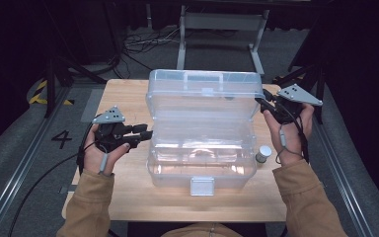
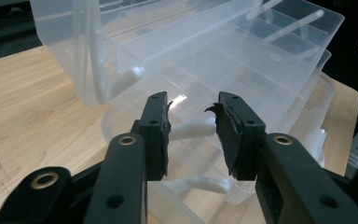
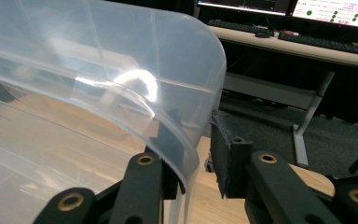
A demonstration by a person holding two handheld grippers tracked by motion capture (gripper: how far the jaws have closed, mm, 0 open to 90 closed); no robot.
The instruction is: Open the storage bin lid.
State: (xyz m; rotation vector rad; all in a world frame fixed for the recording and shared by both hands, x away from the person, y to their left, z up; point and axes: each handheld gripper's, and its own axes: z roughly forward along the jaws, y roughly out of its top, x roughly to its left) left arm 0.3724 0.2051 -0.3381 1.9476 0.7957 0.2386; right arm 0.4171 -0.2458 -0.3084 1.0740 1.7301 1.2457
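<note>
A clear plastic case [image 1: 202, 153] stands open on the wooden table [image 1: 128, 197], its lid [image 1: 205, 91] raised at the back. My left gripper [image 1: 147, 134] is at the case's left side. In the left gripper view its jaws [image 2: 192, 126] stand apart, and a white link bar [image 2: 191, 129] of the inner tray shows in the gap with no pad pressing on it. My right gripper [image 1: 262, 104] is at the lid's right end. The lid's curved edge [image 3: 186, 140] lies between the jaws of that gripper [image 3: 193, 151], with a gap left to the right pad [image 3: 226, 158].
A small grey cylinder with a pale cap [image 1: 263, 154] stands on the table just right of the case. The case's front latch [image 1: 202, 186] hangs toward the near edge. A metal desk frame [image 1: 222, 29] and cables lie on the floor beyond the table.
</note>
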